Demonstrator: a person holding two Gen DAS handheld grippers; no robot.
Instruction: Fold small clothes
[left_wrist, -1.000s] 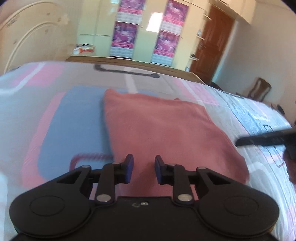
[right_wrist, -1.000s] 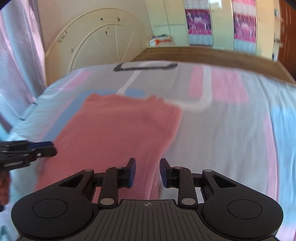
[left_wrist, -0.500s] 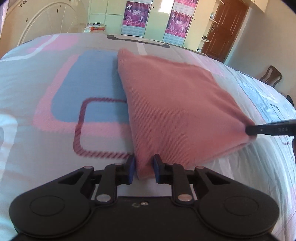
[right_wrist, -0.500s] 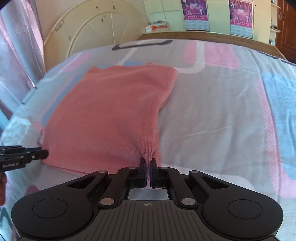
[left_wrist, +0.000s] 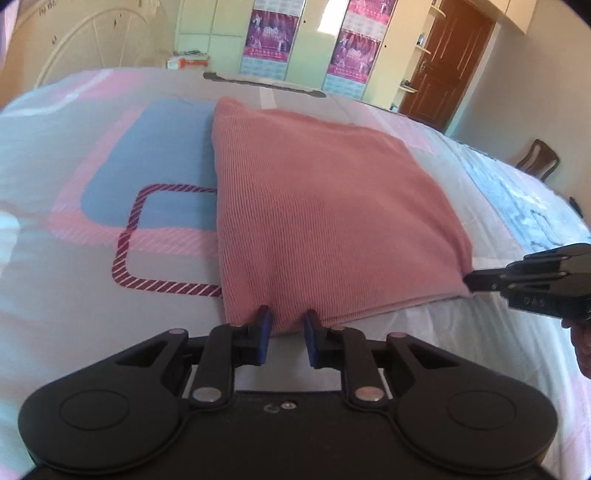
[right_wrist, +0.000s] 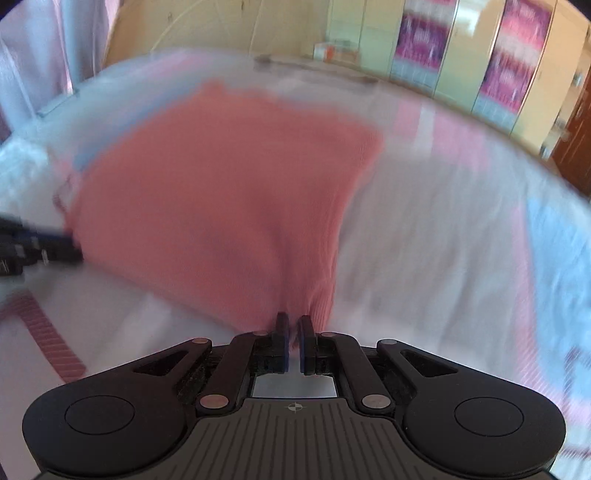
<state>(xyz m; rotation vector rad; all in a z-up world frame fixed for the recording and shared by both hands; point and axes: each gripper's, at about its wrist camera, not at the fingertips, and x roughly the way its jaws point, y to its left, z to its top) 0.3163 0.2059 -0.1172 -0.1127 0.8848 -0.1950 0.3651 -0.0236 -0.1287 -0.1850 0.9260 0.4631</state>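
A pink knit garment (left_wrist: 325, 206) lies folded in a rough square on the patterned bedspread (left_wrist: 92, 258). My left gripper (left_wrist: 286, 334) sits at its near left corner with its jaws a little apart around the cloth edge. My right gripper (right_wrist: 293, 345) is pinched on the garment's near right corner (right_wrist: 295, 295); this view is blurred by motion. The right gripper also shows at the right edge of the left wrist view (left_wrist: 476, 282), at that corner. The left gripper shows at the left edge of the right wrist view (right_wrist: 55, 240).
The bed's wooden footboard (left_wrist: 266, 85) runs along the far edge. A white headboard (left_wrist: 85, 40) leans at the far left. Wardrobe doors with posters (left_wrist: 269, 37), a brown door (left_wrist: 450, 62) and a chair (left_wrist: 539, 158) stand beyond.
Both grippers came down onto the garment's near corners and closed. The left jaws have since widened a little. The right gripper is moving, blurring its view.
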